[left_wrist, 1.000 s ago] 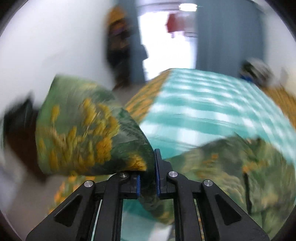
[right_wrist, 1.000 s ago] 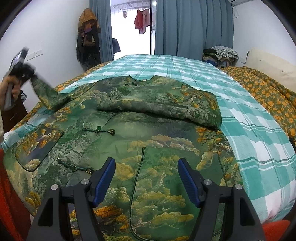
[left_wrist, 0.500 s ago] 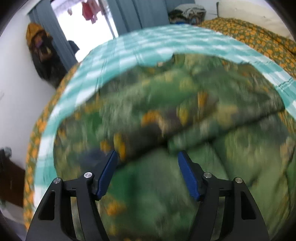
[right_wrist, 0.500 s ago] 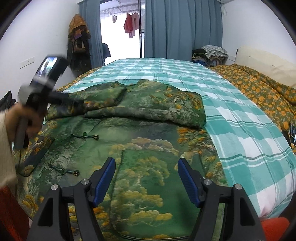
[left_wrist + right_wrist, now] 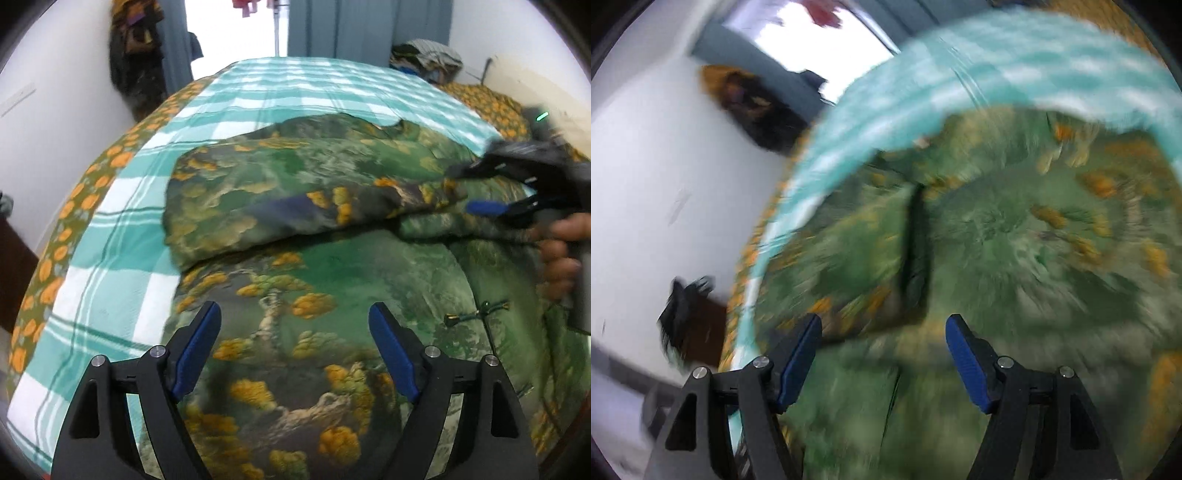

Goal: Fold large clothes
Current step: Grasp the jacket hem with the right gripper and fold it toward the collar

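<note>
A large green jacket (image 5: 332, 280) with gold tree patterns lies spread on the bed. One sleeve (image 5: 280, 206) lies folded across its chest. My left gripper (image 5: 294, 312) hovers over the jacket's lower body, its jaws opening with nothing between them. My right gripper (image 5: 465, 188), held by a hand (image 5: 557, 258), reaches in from the right over the folded sleeve's end, open. The right wrist view is heavily blurred: there my right gripper (image 5: 883, 321) stands open above the jacket (image 5: 1015, 258), near a dark fold edge (image 5: 916, 258), gripping nothing.
The bed has a teal and white checked cover (image 5: 122, 236) over an orange-flowered spread (image 5: 66, 229). Dark coats (image 5: 136, 55) hang on the left wall by blue curtains (image 5: 351, 29). A clothes pile (image 5: 424, 59) lies at the far right. Dark furniture (image 5: 11, 273) stands left of the bed.
My left gripper let go of the sleeve, which now lies folded across the chest, then opened and sank toward the jacket. My right gripper swung left across the jacket and rolled, staying open.
</note>
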A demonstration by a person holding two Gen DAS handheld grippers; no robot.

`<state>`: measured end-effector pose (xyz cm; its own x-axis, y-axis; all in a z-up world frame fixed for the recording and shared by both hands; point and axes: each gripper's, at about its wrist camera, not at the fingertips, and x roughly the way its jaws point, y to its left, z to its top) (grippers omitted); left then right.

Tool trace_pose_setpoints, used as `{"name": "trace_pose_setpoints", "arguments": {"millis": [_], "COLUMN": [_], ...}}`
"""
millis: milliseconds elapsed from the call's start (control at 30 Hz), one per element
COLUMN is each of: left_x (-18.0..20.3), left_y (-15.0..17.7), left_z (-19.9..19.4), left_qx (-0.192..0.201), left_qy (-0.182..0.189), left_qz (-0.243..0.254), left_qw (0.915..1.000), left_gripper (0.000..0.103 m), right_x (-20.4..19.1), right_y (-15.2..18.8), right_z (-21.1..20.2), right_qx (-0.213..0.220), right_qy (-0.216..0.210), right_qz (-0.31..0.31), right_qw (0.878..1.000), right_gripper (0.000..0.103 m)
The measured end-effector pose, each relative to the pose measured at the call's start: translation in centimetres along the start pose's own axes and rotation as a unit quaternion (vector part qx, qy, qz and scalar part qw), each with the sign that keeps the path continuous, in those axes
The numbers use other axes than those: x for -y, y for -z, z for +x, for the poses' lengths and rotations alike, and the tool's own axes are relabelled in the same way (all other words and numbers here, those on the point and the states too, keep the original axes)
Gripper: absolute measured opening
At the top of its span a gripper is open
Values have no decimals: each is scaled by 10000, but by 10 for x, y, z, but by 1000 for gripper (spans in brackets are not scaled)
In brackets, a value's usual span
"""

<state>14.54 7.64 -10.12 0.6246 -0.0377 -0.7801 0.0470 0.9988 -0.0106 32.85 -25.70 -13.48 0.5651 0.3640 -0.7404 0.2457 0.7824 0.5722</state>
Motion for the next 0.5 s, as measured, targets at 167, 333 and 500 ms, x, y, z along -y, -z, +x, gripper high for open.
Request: {"name": "trace_pose_setpoints", "arguments": {"millis": [167,333,500], "left_x": [-15,-15,-16], "left_y": [-11,-42,-83], "left_z": [-4,5,32], "left_qx": [51,159,222], "left_qy": [29,209,65], "left_qz": [-117,-273,-342], "left_qw": [9999,9993,9991], "left_gripper": [84,92,92], "right_x": [-18,-38,-57], "right_y": [-18,-23,-15], "right_z": [19,7,18], "right_qx": [-1,535,474], "right_qy": [-16,810,1641], "right_qz": [-231,-1205,-2175], "right_qw": [9997,9879,9610], "right_gripper": [17,22,61]}}
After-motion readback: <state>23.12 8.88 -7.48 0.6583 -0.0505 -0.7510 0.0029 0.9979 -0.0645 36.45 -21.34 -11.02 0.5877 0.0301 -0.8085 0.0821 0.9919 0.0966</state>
